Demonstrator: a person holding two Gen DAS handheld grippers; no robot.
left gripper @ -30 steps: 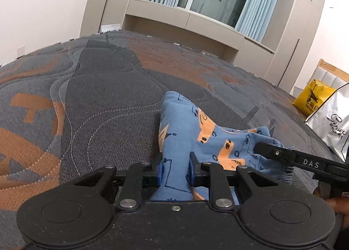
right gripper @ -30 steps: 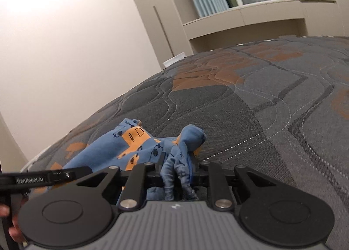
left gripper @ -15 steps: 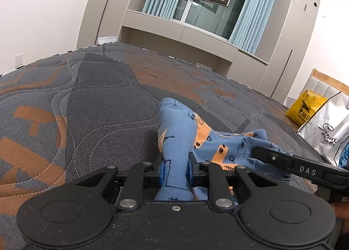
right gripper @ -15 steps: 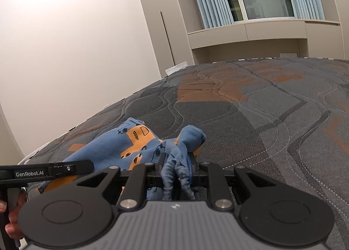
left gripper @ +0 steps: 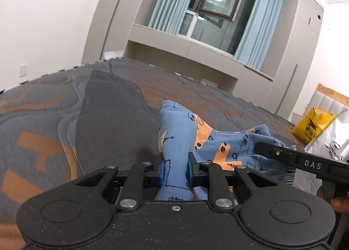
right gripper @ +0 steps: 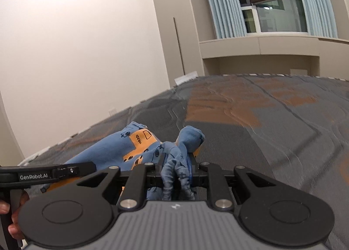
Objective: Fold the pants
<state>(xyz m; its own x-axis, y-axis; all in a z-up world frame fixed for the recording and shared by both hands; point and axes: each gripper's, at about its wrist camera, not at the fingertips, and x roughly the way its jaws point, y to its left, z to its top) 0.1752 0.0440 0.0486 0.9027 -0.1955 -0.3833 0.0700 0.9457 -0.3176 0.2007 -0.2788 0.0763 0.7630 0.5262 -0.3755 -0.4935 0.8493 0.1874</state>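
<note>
The pants (left gripper: 209, 141) are small, blue with orange and dark prints, bunched and hanging between the two grippers above the bed. My left gripper (left gripper: 175, 168) is shut on a fold of the pants. My right gripper (right gripper: 175, 170) is shut on another bunched part of the pants (right gripper: 139, 147). In the left wrist view the right gripper's finger (left gripper: 283, 156) reaches into the cloth from the right. In the right wrist view the left gripper's finger (right gripper: 74, 169) comes in from the left.
A grey and orange quilted bed (left gripper: 98, 106) lies under the pants. A yellow bag (left gripper: 312, 127) and a silver bag (left gripper: 331, 145) stand at the right. Beige cabinets and a curtained window (right gripper: 268, 1) are beyond the bed.
Both grippers have risen and tilted up with the pants still held; more wall and window show now, and the bed surface sits lower in both views.
</note>
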